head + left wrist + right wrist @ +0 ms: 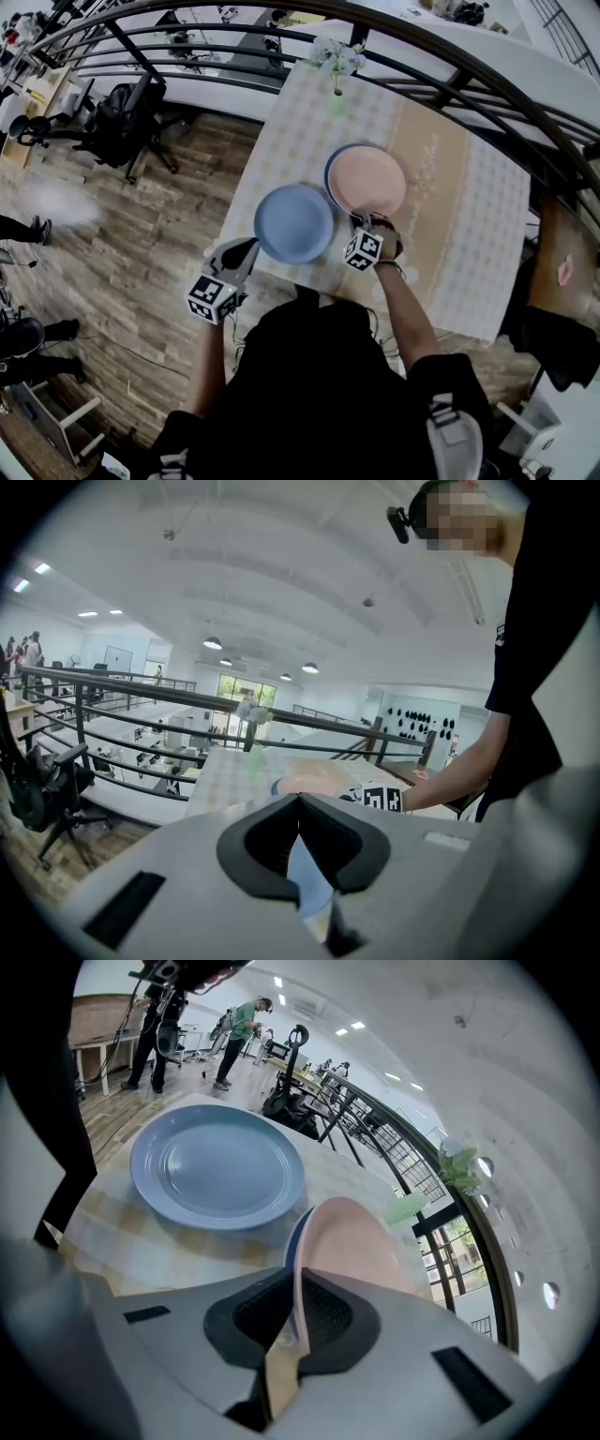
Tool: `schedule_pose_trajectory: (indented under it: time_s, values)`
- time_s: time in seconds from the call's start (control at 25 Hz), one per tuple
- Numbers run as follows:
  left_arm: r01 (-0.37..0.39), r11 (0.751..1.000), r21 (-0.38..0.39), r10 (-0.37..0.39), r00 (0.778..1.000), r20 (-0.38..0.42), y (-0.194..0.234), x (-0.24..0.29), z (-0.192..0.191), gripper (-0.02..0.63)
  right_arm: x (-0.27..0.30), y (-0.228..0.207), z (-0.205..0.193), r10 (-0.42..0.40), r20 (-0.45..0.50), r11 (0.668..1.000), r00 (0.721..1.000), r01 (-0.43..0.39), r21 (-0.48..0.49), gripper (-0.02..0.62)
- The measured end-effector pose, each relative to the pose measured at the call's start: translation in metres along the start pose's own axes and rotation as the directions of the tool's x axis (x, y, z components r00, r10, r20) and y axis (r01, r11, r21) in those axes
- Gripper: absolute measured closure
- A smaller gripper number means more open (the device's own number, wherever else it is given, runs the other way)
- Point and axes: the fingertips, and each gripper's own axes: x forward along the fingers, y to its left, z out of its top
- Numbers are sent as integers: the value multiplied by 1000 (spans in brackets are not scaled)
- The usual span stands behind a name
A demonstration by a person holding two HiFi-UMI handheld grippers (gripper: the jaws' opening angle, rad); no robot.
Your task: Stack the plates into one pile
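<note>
Plate count: three. One light blue plate (293, 223), one pink plate (367, 180), and one darker blue plate (327, 174) hiding under the pink one (only a sliver of its rim peeks out along the pink plate's left side). They all sit on one worktop (459, 216) with a checked cloth, and there's a single vase of flowers (336, 64) at the far edge.

There are two sets of tongs, one in each of the person's hands. The left tongs (246, 251) are pinched nearly together on the near-left rim of the light blue plate; the left gripper view shows a thin strip of blue wedged right between the jaws. The right tongs (292, 1321) are also clamped down narrow, and it's the near rim of the pink plate running into the gap there. Can't tell whether the darker blue rim is caught in that grip too.

Position-wise, the light blue plate lies flat by the near-left edge of the worktop, stretching away from the left tongs. The pink-over-blue pair is just beside it to the right and a bit further back, directly ahead of the right tongs.
</note>
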Motion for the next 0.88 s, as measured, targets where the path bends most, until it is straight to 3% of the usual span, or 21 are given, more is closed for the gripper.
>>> schedule_pose_trajectory:
  time_s: [0.88]
  values:
    - [28,1000,-2,-28,1000,0,-10,7,-1,603,17,4,5,54,3,998,999,-54,18,578]
